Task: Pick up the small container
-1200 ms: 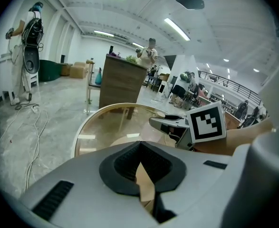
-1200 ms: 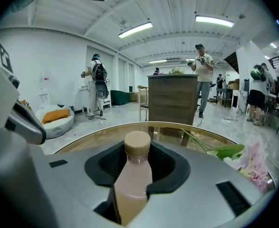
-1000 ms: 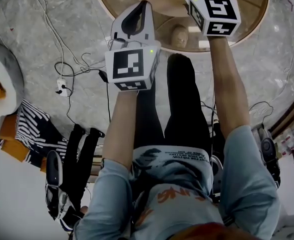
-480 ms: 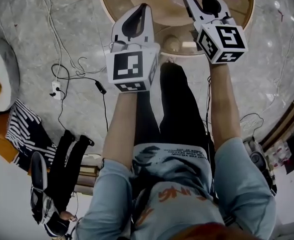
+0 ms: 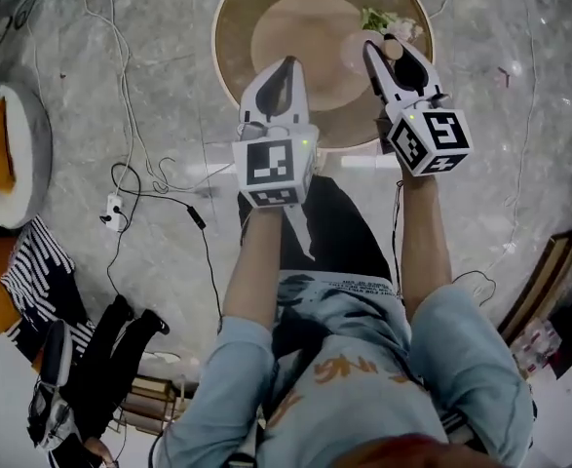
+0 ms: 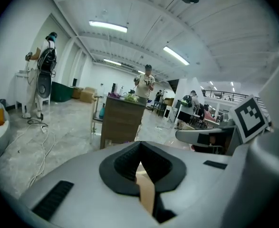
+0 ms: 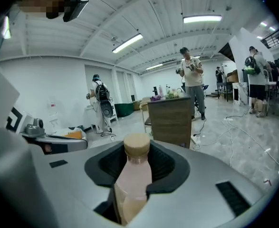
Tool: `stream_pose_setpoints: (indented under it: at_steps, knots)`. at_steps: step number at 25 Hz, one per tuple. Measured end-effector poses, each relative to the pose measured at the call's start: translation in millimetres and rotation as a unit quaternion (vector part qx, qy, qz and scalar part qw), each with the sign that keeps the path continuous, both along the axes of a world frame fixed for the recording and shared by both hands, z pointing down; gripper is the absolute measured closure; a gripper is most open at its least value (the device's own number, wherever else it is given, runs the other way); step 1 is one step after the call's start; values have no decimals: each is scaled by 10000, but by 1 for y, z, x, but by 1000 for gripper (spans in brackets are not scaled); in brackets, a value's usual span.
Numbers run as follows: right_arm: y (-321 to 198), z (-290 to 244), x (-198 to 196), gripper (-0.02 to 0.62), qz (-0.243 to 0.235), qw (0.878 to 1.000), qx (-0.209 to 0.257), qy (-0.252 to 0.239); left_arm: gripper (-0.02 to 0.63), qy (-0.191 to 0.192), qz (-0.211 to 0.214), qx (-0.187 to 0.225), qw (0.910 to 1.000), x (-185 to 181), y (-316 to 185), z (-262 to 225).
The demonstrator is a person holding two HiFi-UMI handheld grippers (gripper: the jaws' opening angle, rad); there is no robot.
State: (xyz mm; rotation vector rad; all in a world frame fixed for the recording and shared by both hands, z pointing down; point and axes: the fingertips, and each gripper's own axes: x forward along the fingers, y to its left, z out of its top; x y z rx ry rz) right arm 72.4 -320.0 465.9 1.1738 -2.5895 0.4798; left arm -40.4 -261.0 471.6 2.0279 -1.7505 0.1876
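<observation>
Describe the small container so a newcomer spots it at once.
Over the round table, look at the right gripper. The small bottle clamped in its jaws is pale pink with a tan cap, while the left gripper is shut on nothing.

Tabletop (image 5: 229, 42), left and far side: bare wood, open to approach.
Between the grippers: a free lane over the middle disc (image 5: 295, 18).
Right side: flowers (image 5: 376, 18) stand just beyond the right gripper (image 5: 388, 52) and its small container (image 7: 133, 175), crowding it.
Left gripper (image 5: 286, 63): nothing near its tip.
Floor, left: loose cables (image 5: 159, 178).
</observation>
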Motion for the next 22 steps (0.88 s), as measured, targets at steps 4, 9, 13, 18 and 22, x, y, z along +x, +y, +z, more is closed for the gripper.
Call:
stream_pose_setpoints:
  at_steps: [4,9,13,18,22]
  knots:
    - [9,-69,12,448,-95,9997,201,-131,583,-66,-221,127,9997,11,8,-55]
    - [20,-142,27,448,18,9980,415,-471,583,-313,-352,384,9982,24,10,-123]
    - [31,-190,46,448,220,9961,517,-686,583,-434,-645,445,9960,32,18,-159]
    - [34,-244,76,448,355,9930,935,-624,583,-554,-536,802,9938,53,15,-210]
    - [42,-284,90,448,221,9878,1458,-505,583,-751,-357,1185,9895,62,15,-249]
